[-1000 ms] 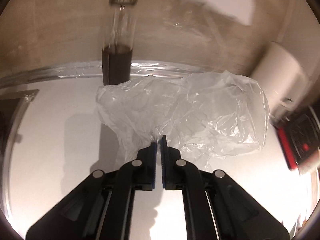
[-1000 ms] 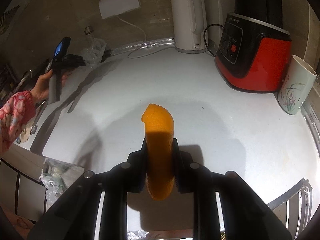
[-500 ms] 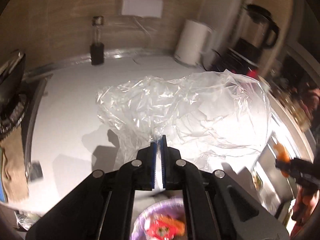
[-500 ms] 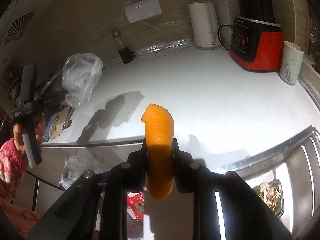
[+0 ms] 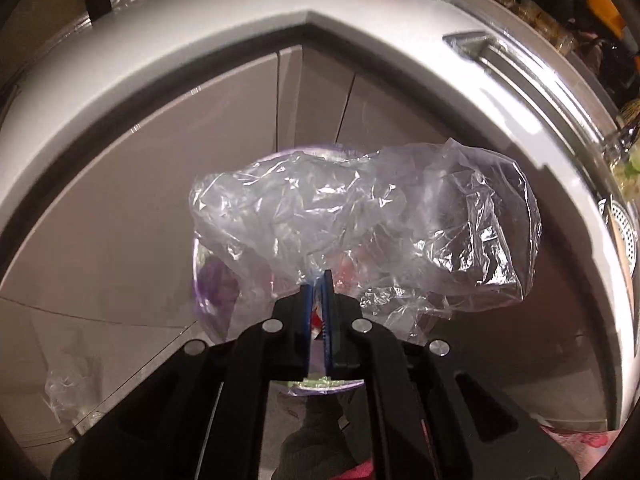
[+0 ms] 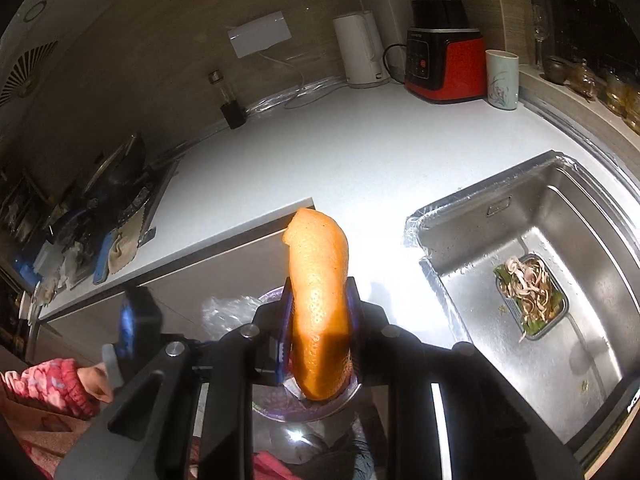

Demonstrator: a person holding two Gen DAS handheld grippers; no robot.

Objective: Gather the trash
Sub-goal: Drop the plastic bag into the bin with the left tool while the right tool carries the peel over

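Because the clear plastic bag is crumpled film, it should weigh next to nothing, give under any touch and slide easily, so a pinch on a gathered fold suits it best; the left gripper has its blue pads pressed together on just such a fold at the bag's lower edge, and the bag billows away from the tips with its longer spread running across the left wrist view toward the right, over the purple-lined trash bin that stands on the floor in front of the cabinet doors. Seen from the right wrist, the orange peel looks light but fairly stiff, curved and dimpled enough to grip without slipping, though likely to crack if squeezed hard; the right gripper pinches it across its middle, one pad on each side, its long axis running along the fingers with the tapered end pointing forward and up past the tips and the blunt end hanging back between the jaws. That peel also sits over the bin mouth, near the white counter edge and beside the steel sink
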